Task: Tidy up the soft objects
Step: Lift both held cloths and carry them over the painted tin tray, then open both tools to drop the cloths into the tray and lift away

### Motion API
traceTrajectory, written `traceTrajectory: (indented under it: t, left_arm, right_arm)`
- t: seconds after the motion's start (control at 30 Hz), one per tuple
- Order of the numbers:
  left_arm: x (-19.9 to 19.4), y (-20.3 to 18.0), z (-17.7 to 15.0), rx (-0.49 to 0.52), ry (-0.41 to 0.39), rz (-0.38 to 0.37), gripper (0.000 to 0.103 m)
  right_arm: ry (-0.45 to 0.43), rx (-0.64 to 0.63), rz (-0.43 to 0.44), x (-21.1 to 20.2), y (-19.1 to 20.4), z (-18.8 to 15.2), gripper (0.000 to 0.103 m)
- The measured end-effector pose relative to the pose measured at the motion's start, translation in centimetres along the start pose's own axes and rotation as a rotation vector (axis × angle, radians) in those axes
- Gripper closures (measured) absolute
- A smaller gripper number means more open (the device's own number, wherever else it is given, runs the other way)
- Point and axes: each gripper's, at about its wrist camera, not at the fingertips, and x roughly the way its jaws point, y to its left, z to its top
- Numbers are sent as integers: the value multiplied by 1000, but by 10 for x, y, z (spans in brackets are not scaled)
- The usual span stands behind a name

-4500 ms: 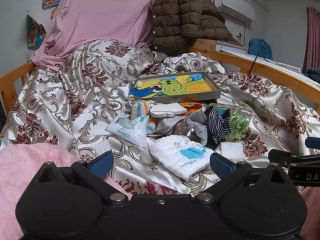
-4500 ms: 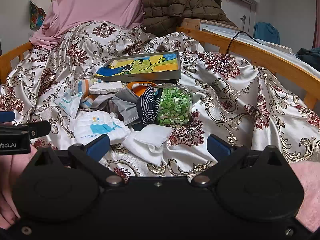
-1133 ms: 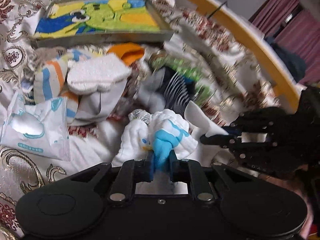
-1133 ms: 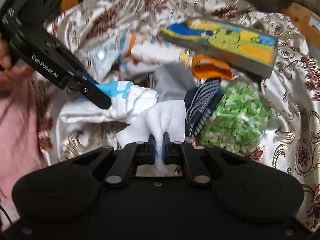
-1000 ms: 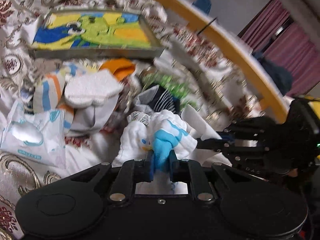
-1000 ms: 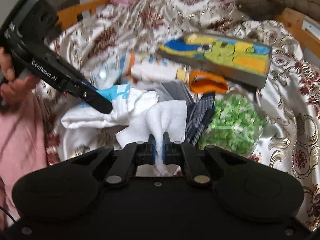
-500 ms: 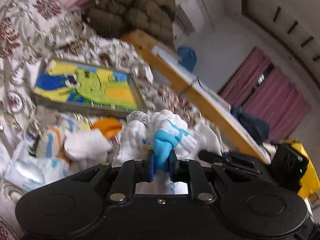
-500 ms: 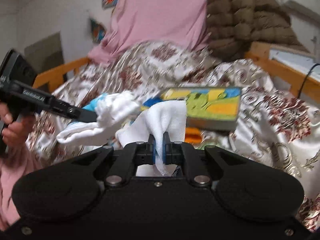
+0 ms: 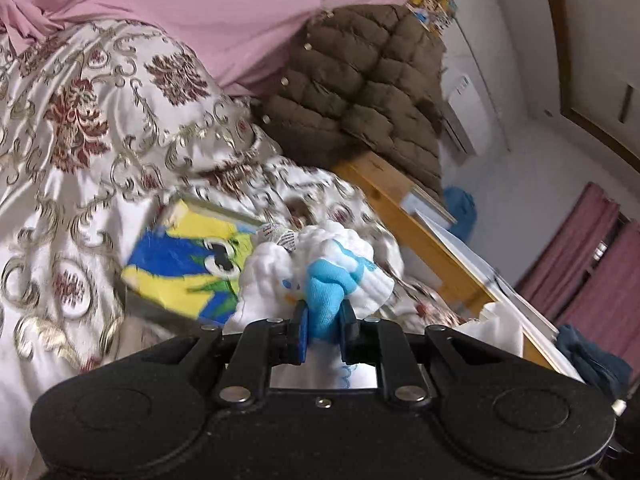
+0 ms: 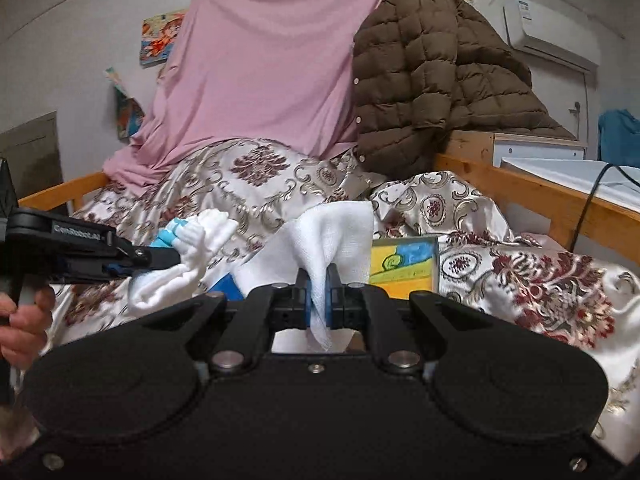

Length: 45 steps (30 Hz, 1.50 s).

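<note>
A white cloth (image 10: 332, 236) is clenched in the right gripper (image 10: 319, 300), and a white-and-blue bundle (image 9: 320, 276) in the left gripper (image 9: 323, 326), both held above the bed (image 10: 540, 276), probably for sorting. Behind them a colourful box (image 10: 404, 264) lies on the bed.

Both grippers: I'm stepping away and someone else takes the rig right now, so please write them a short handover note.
Left gripper: shut on the white and blue cloth, held up off the bed.
Right gripper: shut on the plain white cloth, also held up.
The colourful box lies on the patterned bedspread just beyond both cloths.
Done: two soft items picked up, one per gripper.
Left: put both cloths down in their place; where that is does not show. Any other soft items are out of view now.
</note>
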Motion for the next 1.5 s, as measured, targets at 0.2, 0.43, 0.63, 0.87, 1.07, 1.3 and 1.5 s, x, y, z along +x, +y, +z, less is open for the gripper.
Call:
traceTrajectory:
  t: [0.2, 0.43, 0.63, 0.87, 1.07, 1.3, 1.5]
  left_arm:
    - [61, 12, 12, -54, -5, 80, 87]
    - [120, 34, 23, -99, 49, 197, 87]
    - [157, 42, 19, -48, 127, 251, 87]
    - [176, 54, 10, -17, 165, 306, 87]
    - [184, 46, 5, 35, 199, 291, 84]
    - [188, 40, 2, 65, 219, 274, 76]
    - [180, 30, 2, 111, 191, 293, 52]
  right_arm:
    - [12, 107, -52, 56, 5, -11, 101]
    - [92, 256, -125, 130, -13, -16, 101]
    - [167, 343, -156, 166, -31, -31, 101]
    - [241, 360, -194, 183, -51, -33, 101]
    - [311, 309, -201, 205, -51, -36, 100]
    - [356, 243, -160, 219, -30, -42, 96]
    - [356, 214, -159, 212, -15, -36, 71]
